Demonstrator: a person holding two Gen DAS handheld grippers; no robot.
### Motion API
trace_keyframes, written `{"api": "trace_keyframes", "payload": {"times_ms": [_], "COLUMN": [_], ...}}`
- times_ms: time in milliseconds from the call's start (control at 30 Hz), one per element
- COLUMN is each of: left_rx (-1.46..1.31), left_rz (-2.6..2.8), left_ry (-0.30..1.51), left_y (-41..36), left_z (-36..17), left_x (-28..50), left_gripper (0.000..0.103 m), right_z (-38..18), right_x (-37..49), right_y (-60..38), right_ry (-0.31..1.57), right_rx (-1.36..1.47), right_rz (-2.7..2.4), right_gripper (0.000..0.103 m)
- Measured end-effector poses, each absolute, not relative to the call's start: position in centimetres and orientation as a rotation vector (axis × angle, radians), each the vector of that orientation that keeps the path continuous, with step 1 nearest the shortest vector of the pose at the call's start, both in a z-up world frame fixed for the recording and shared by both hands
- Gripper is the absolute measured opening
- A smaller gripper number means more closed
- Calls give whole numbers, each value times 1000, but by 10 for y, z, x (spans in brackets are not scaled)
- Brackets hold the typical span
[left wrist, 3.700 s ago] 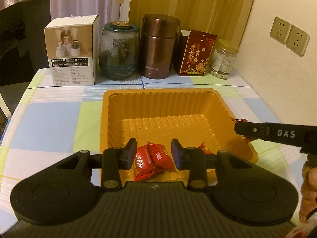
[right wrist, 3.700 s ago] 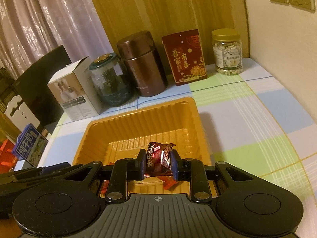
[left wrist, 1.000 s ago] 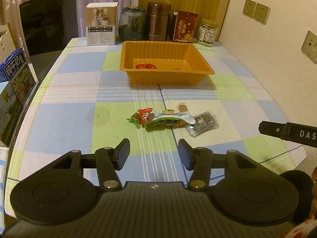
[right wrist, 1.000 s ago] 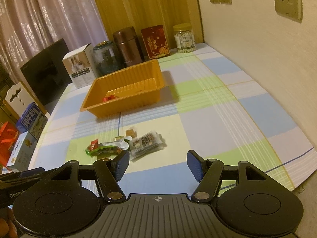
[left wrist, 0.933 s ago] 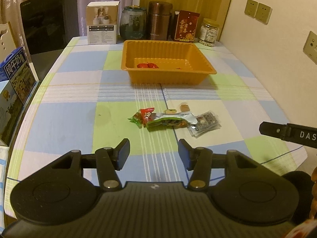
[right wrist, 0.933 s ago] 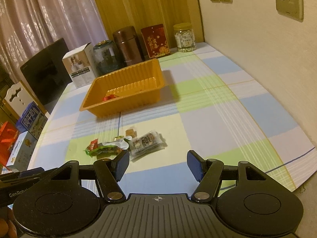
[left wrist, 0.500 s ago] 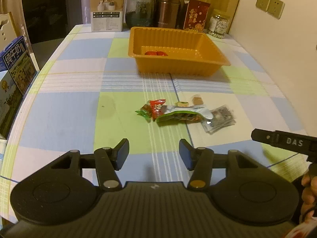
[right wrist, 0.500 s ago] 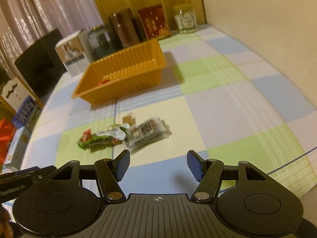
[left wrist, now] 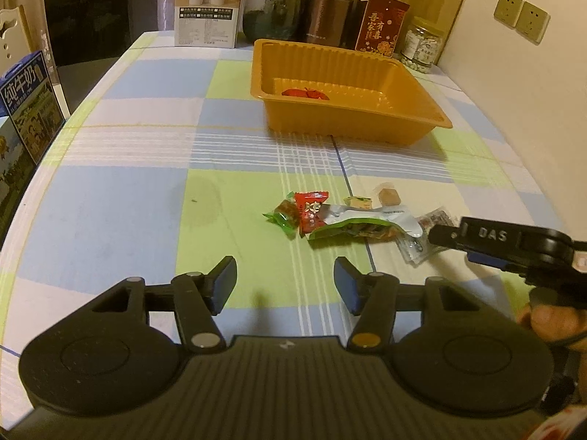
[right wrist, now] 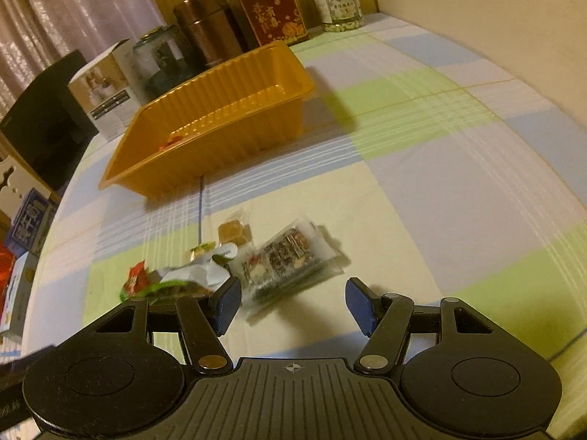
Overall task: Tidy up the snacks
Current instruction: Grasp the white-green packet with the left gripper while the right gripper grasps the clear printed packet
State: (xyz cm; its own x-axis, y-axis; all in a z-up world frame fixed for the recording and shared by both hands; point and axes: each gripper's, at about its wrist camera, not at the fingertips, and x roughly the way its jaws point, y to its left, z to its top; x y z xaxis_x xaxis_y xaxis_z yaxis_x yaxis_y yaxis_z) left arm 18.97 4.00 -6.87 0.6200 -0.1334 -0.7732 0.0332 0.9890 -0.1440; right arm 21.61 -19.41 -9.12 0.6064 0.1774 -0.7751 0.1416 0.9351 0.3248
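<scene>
Checked cloth covers the table [left wrist: 121, 190]. Both grippers have come back from the tray [left wrist: 422, 124] and now sit low by the snacks. The right gripper [right wrist: 293, 304] is wide open and holds nothing, close to the clear pack [right wrist: 290, 256]. The left gripper [left wrist: 285, 282] is open and empty too. More snacks still need moving. The clear pack's long side slants up to the right.

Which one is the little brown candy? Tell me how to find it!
Start at the big orange tray on the checkered table, then come down to the small pile of snacks in front of it. The little brown candy sits at the pile's far edge, nearest the tray, beside the long silver and green packet. It is the only plain caramel-coloured cube in a clear wrapper; its neighbours are all printed packets.
</scene>
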Motion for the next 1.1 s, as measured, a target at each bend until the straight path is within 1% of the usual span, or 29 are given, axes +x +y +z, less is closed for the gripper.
{"api": "trace_keyframes", "payload": {"times_ms": [533,567,633,667,733,900,1100], "left_rx": [-155,-155,-154,-153,-151,-136,-92], "left_rz": [-82,-83,-86,-88,-91,-98,-140], "left_ry": [921,920,919,918,915,906,887], "left_y": [52,52,51,51,51,50,47], "left_z": [-84,-84,-83,-83,-82,-81,-82], "left_x": [196,196,196,195,195,195,200], "left_gripper": [58,58,58,58,59,61,62], "right_z": [-102,-103,-103,-102,-100,-97,-92], "right_x": [250,249,245,244,238,229,233], "right_y": [-160,-159,-156,-154,-152,-161,-163], "right_ry": [918,919,913,910,909,915,885], "right_rx": [283,283,251,230,195,141,179], "right_rz": [62,82,122,134,161,136,136], "right_gripper": [63,61,50,48,39,39,40]}}
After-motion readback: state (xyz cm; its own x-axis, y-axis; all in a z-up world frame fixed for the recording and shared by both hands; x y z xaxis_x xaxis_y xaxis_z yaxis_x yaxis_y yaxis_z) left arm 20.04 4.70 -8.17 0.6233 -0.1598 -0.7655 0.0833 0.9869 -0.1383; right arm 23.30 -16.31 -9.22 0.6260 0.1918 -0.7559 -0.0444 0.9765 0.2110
